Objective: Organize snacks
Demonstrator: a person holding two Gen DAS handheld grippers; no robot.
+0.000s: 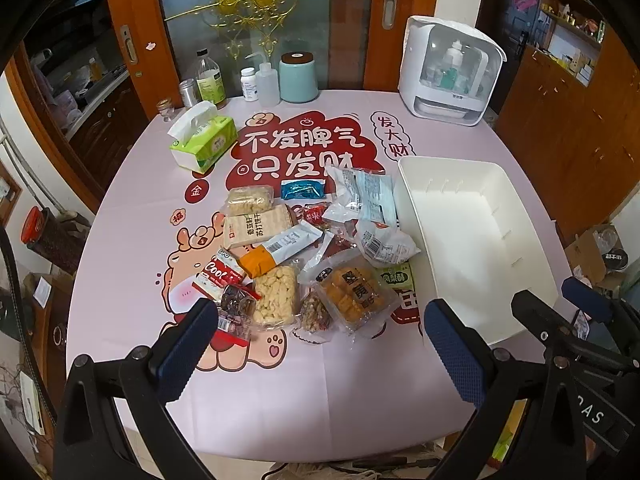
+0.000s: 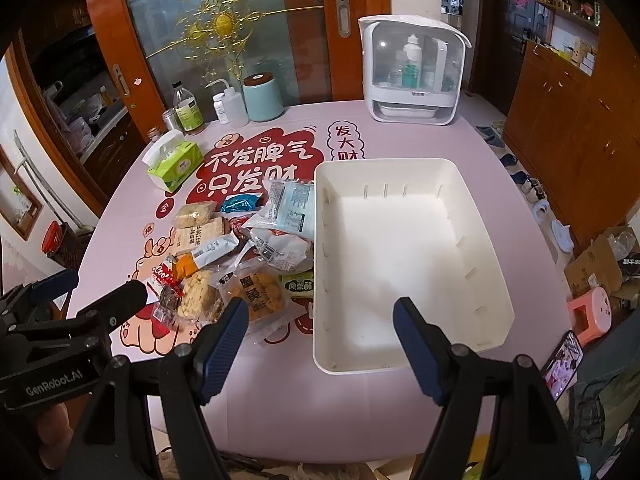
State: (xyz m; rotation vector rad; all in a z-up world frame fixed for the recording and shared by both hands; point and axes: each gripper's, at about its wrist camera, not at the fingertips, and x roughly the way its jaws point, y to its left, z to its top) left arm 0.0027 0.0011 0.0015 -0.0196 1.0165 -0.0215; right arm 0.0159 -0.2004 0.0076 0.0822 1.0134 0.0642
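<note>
My left gripper (image 1: 320, 344) hangs over the near edge of the table with its blue-padded fingers (image 1: 184, 344) spread wide and nothing between them. My right gripper (image 2: 320, 344) is just as wide and empty, poised over the near end of the white bin (image 2: 484, 280). I judge this is the start of the job: the bin holds nothing, and every snack lies outside it.

The snack pile (image 1: 304, 248) sits just left of the bin, loose and overlapping. Nearest me are a clear-wrapped rice puff cake (image 1: 276, 296), an egg-yolk pastry pack (image 1: 352, 296) and a small red Cool wafer packet (image 1: 220, 272). Behind them lie an orange-and-white bar (image 1: 280, 248), a soda cracker pack (image 1: 256, 228) and a crumpled white wrapper with a barcode (image 1: 384, 244); a blue foil packet (image 1: 302, 190) is at the far edge. The bin stands right beside the heap, I would say so each piece needs only a short carry. The slots along its inner walls look made for dividers, but none are fitted.

The table (image 1: 320, 400) wears a pale pink cloth printed with red Chinese characters and a cartoon animal. Farther back stand a green tissue pack (image 1: 204, 140), bottles, a teal canister (image 1: 298, 78) and a white cosmetics organiser (image 1: 450, 72). Beyond are wooden doors with frosted glass and brown cabinets on the right.
</note>
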